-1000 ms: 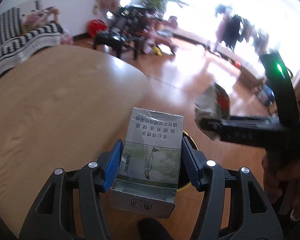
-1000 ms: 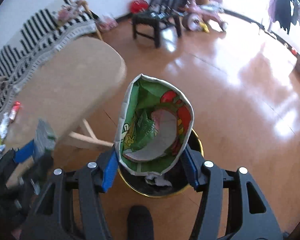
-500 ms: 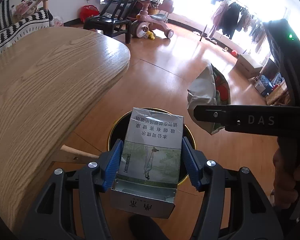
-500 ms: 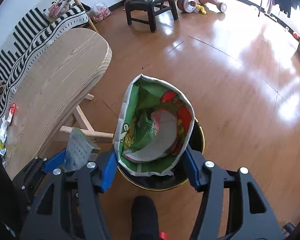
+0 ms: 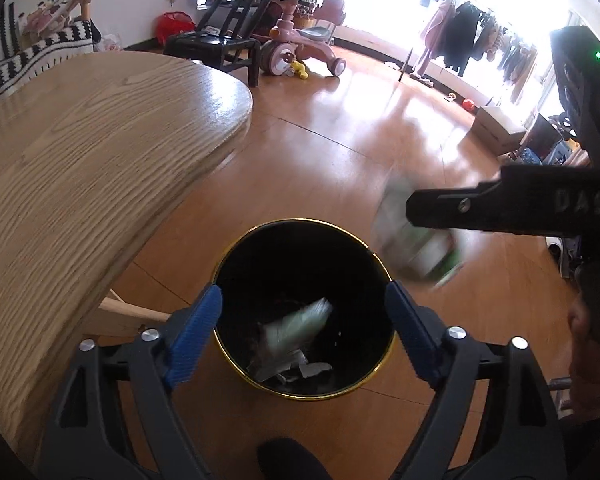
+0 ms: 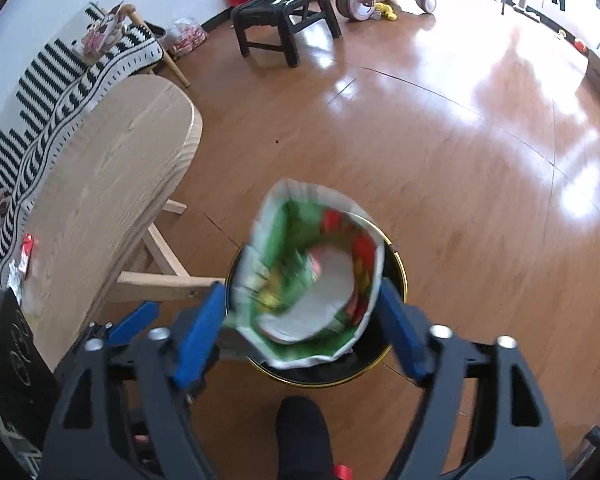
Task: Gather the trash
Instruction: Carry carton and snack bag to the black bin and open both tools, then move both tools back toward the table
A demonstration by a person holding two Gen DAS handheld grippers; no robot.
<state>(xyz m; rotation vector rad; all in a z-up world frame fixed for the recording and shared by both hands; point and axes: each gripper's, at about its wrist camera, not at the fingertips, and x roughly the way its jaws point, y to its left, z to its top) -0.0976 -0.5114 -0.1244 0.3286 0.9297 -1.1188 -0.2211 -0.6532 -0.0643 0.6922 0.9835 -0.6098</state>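
While both grippers are held over the bin (image 5: 304, 308), the deciding relation is a vertical one: the black, gold-rimmed mouth lies straight below each pair of jaws. The left gripper (image 5: 304, 332) is seen with its jaws just opened wide and nothing between them; the box (image 5: 296, 330) is blurred inside the bin, among paper scraps. The right gripper (image 6: 302, 320) is likewise seen with jaws just spread, and the green bag (image 6: 312, 276) is no longer pressed by the pads; it is blurred, its open mouth turned toward the camera, partly over the bin's rim and judged to be dropping in. On the table (image 6: 100, 184) at the left, a red and silver wrapper (image 6: 22, 260) is left near the edge; it lies nearer the left hand, so that arm is judged the better placed for it.
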